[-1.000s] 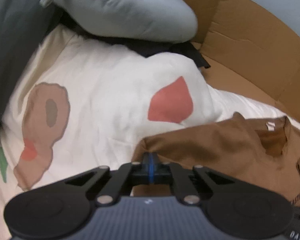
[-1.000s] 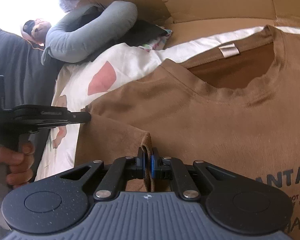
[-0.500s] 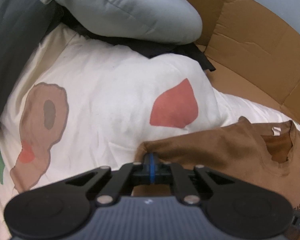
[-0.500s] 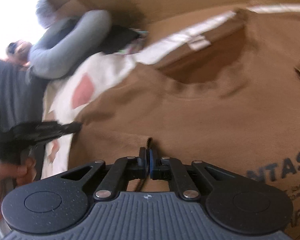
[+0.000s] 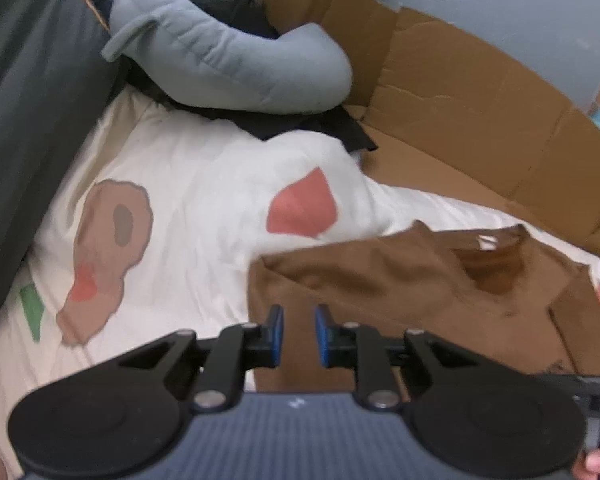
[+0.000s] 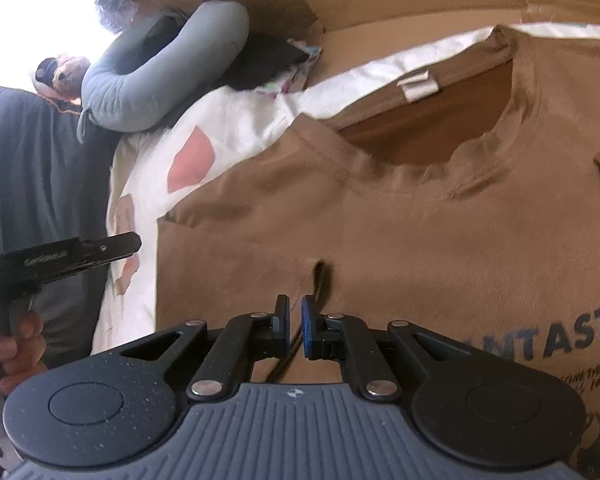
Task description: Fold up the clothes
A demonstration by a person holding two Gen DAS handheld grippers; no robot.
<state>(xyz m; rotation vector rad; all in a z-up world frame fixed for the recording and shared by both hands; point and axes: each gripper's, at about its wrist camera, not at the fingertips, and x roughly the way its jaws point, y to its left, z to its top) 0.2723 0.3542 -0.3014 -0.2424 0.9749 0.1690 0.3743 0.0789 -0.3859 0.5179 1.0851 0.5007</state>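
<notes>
Brown cotton T-shirt (image 6: 440, 216) lies flat on the white patterned bedsheet (image 5: 204, 200).
Left gripper (image 5: 299, 334) hovers narrowly parted over its near-left sleeve edge; right gripper (image 6: 295, 326), barely parted, sits above a small fabric pucker, gripping nothing.

Left hand-held gripper (image 5: 299, 334) stands parted; right hand-held gripper (image 6: 295, 327) parted narrowly, both empty.

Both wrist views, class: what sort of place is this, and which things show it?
Probably a bedroom, on a bed: a white patterned duvet, a grey curved cushion, and a brown printed T-shirt spread for folding.
</notes>
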